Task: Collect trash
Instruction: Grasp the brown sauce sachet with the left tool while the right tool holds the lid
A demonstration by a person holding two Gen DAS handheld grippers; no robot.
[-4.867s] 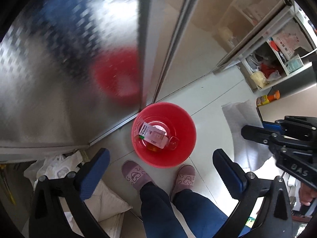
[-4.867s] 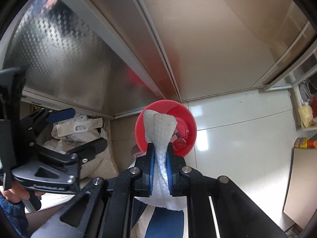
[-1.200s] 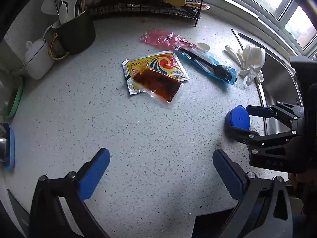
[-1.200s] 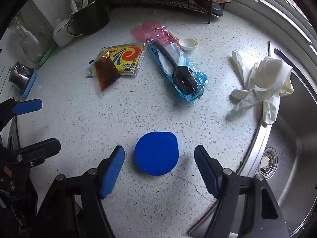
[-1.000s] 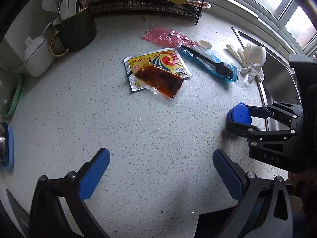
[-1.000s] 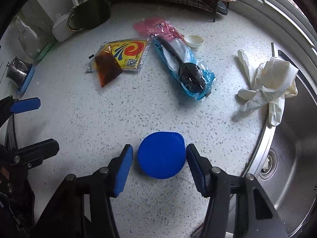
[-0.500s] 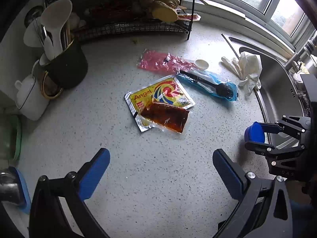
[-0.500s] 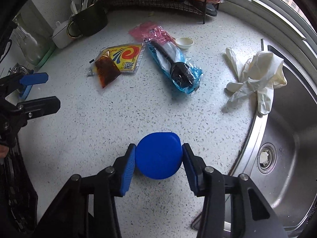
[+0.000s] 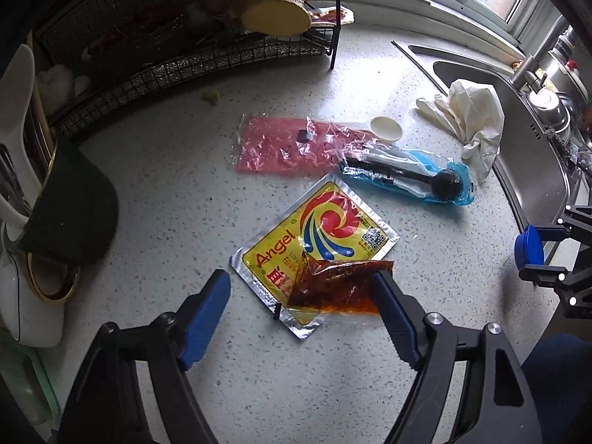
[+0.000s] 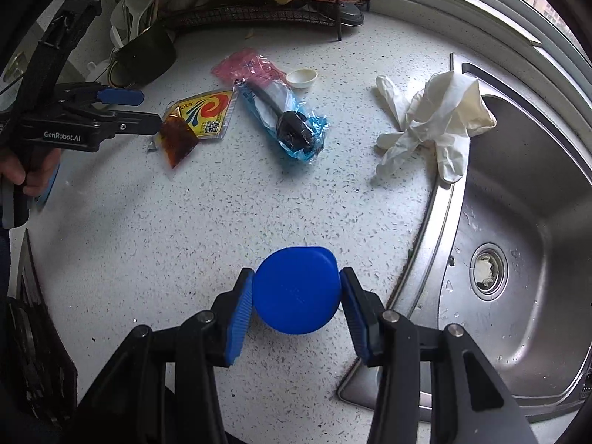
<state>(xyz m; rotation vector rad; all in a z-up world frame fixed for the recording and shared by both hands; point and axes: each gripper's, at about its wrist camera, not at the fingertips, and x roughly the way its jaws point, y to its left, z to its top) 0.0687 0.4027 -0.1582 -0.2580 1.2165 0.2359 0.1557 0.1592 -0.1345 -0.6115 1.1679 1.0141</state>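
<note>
Right gripper (image 10: 296, 309): both blue pads pressed against the rim of a round blue lid (image 10: 296, 290), clenched on it, lid facing the camera above the speckled countertop (image 10: 185, 240). Beyond it at two o'clock, pale rubber gloves (image 10: 433, 125) draped at the edge of the steel sink (image 10: 525, 222).

Left gripper (image 9: 301, 303): jaws apart and just closing in, not yet gripping. Between them, a clear sachet of red-brown sauce (image 9: 335, 286), its right edge at or against the right-hand pad (image 9: 396, 320), well clear of the left one. Sachet lying across the lower corner of a yellow "Angel" packet (image 9: 314, 236), flat on the counter.

Further out at one o'clock, a blue wrapper with a black utensil inside (image 9: 407, 179); at twelve, a crumpled pink wrapper (image 9: 285, 144), with a small white dish (image 9: 386, 128) beside it. At nine o'clock, a dark utensil pot (image 9: 70, 207); at eleven, a black wire rack (image 9: 177, 37).
</note>
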